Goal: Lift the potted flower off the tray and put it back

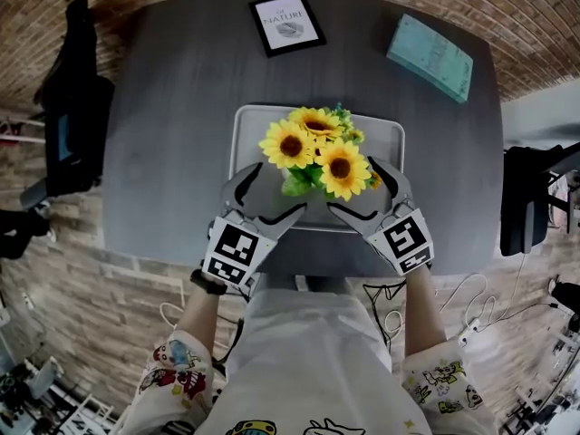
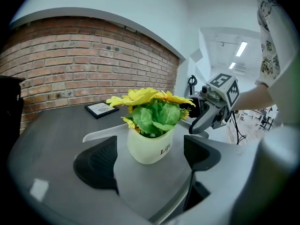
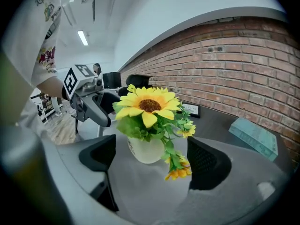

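1. Head view: the potted flower (image 1: 317, 152) stands upright on the light grey tray (image 1: 237, 143), which lies at the middle of the dark table (image 1: 172, 107). The left gripper (image 1: 265, 198) and the right gripper (image 1: 367, 193) sit low at the tray's near edge, one on each side of the flower and angled toward each other. Both have their fingers spread. A framed picture (image 1: 286, 24) and a teal book (image 1: 430, 57) lie at the table's far side, well apart from the tray.

2. Left gripper view: the fingers (image 2: 96, 163) stand wide apart. The cream pot (image 2: 150, 149) sits on the tray between them, with bare tray showing on either side, and neither pad touches it. The right gripper shows beyond the blooms at the right. The framed picture lies farther back, in front of a brick wall (image 2: 70, 64).

3. Right gripper view: these fingers (image 3: 208, 163) are also wide apart. The pot stands between them and slightly beyond, untouched. A small drooping bloom (image 3: 178, 172) hangs just beside the right-hand finger. The left gripper shows behind the leaves at the left, and the teal book lies on the table at the right.
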The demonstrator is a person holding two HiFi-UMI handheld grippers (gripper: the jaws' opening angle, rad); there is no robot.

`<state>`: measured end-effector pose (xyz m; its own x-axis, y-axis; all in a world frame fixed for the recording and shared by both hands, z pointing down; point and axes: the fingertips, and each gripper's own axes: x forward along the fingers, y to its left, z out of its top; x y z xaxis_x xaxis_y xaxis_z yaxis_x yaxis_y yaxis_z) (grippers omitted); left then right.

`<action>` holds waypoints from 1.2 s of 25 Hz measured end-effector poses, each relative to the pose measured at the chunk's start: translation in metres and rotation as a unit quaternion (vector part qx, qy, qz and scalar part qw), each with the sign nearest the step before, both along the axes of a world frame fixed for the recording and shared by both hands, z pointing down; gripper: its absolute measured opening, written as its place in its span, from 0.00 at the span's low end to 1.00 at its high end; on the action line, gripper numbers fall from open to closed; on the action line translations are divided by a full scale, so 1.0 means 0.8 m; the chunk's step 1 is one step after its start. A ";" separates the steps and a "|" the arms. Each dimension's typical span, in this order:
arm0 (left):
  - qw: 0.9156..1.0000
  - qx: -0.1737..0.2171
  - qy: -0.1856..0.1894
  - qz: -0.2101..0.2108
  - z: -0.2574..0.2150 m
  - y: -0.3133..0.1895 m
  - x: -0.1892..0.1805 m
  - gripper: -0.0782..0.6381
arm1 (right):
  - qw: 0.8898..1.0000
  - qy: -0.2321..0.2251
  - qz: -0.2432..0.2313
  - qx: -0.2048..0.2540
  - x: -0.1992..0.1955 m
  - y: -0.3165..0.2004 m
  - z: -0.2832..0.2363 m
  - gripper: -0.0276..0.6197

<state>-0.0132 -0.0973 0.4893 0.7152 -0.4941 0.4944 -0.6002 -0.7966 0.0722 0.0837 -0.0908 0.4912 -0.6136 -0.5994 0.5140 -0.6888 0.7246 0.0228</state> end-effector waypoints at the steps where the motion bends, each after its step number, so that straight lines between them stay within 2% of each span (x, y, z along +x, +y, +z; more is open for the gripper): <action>1: 1.000 0.000 -0.001 0.004 0.003 -0.002 0.000 0.74 | 1.000 -0.001 -0.004 0.000 -0.002 -0.001 0.003 0.77; 13: 0.999 -0.003 0.008 0.045 0.031 -0.021 0.005 0.74 | 0.999 -0.020 -0.026 -0.019 -0.017 -0.022 0.045 0.77; 20: 0.998 0.005 0.003 0.066 0.042 -0.026 0.013 0.74 | 0.998 -0.038 -0.032 -0.028 -0.022 -0.029 0.053 0.77; 30: 0.996 0.011 0.017 0.085 0.047 -0.036 0.019 0.71 | 0.996 -0.071 -0.042 -0.028 -0.030 -0.040 0.053 0.77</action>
